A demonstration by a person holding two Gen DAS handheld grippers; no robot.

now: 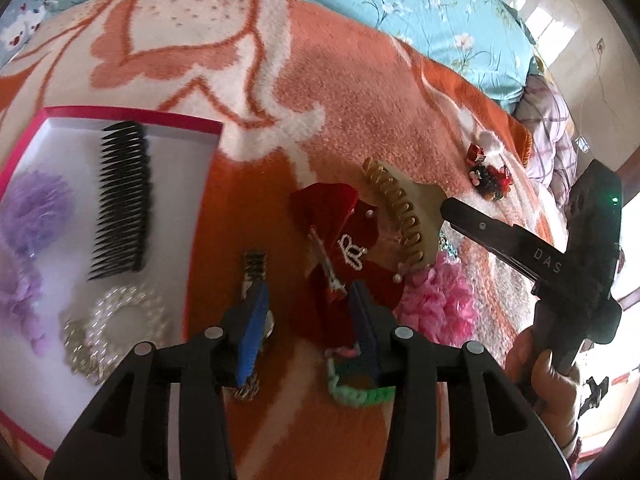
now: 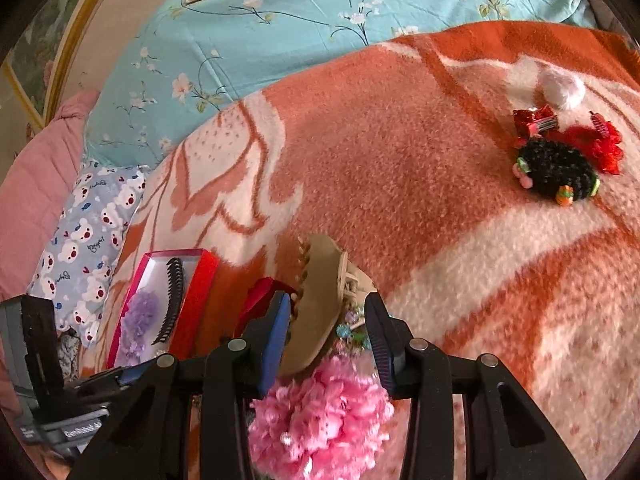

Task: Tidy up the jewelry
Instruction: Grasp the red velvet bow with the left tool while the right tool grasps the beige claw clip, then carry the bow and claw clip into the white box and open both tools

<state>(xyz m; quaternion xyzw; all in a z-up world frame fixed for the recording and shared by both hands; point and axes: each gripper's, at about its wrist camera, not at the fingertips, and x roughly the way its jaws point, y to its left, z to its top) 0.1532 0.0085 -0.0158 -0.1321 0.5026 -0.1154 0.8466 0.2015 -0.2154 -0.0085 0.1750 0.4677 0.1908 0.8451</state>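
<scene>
Pearl bracelet (image 1: pixel 120 320) blurred, perhaps beaded, green band (image 1: pixel 360 394) half-hidden

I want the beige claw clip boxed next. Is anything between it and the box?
Yes: the red velvet bow and the left hand-held gripper lie on the blanket between the beige claw clip and the box.

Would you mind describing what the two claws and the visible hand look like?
Both the left claw and the right claw are matte black plastic with round silver screws and blue ribbed finger pads. Seen from the left, the right one bears white "DAS" lettering and a green light; a bare hand grips its handle.
</scene>
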